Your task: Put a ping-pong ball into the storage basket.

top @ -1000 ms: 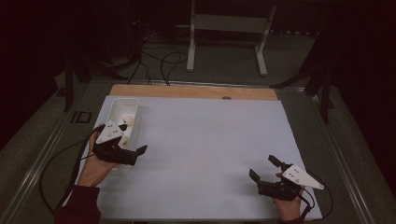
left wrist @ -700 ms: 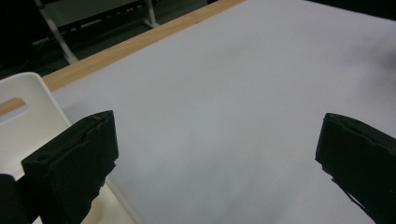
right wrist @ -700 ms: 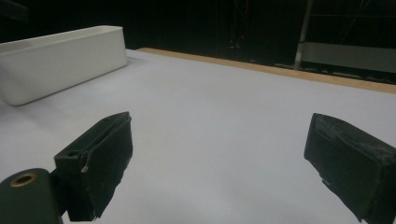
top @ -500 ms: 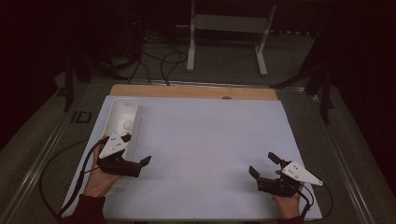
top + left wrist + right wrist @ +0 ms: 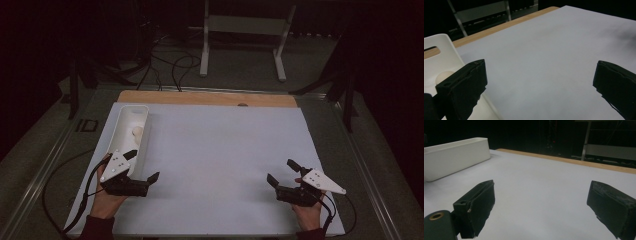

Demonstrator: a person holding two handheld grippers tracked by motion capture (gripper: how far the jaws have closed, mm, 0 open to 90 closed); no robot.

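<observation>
While both hand-held grippers gape empty, left hand-held gripper point(image 5: 142, 165) flanks tray point(image 5: 120, 131); right hand-held gripper point(image 5: 283, 172) apart.

Open white sheet between the hands, one tray along the left edge

The white paper-covered tabletop point(image 5: 220, 150) lies bare across its middle and right side, free passage from the left gripper point(image 5: 144, 166) to the right gripper point(image 5: 281, 172), both with fingers spread wide and holding nothing. The only obstacle is the long white plastic tray point(image 5: 145, 131) at the left edge, just beside the left gripper, with a small pale round object point(image 5: 137, 132) lying inside it.
</observation>
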